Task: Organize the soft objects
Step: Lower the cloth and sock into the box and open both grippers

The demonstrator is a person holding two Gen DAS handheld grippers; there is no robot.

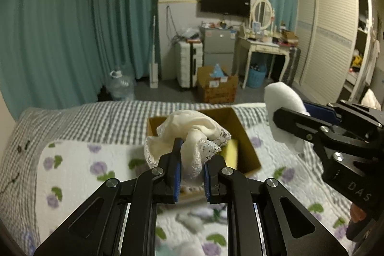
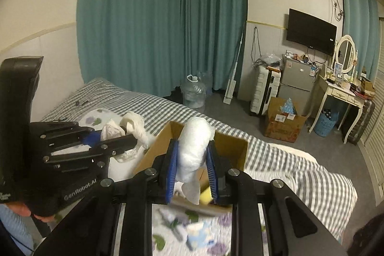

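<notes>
My left gripper (image 1: 190, 155) is shut on a cream lace-trimmed cloth (image 1: 192, 131) and holds it just above the open cardboard box (image 1: 247, 143) on the bed. A yellow sponge (image 1: 231, 152) lies inside the box. My right gripper (image 2: 192, 155) is shut on a white bubble-wrap roll (image 2: 195, 140), above the box's near side (image 2: 230, 143). The right gripper also shows in the left wrist view (image 1: 283, 121), right of the box, holding the white roll (image 1: 283, 97). The left gripper also shows in the right wrist view (image 2: 124, 133), left of the box, holding the cloth (image 2: 132, 126).
The box sits on a floral quilt (image 1: 72, 169) over a grey checked bedsheet (image 1: 96, 116). Beyond the bed are a water jug (image 1: 120, 85), a suitcase (image 1: 188, 64), another cardboard box (image 1: 218, 88), a small fridge (image 1: 218, 47), a dressing table (image 1: 264, 47) and a wardrobe (image 1: 331, 32).
</notes>
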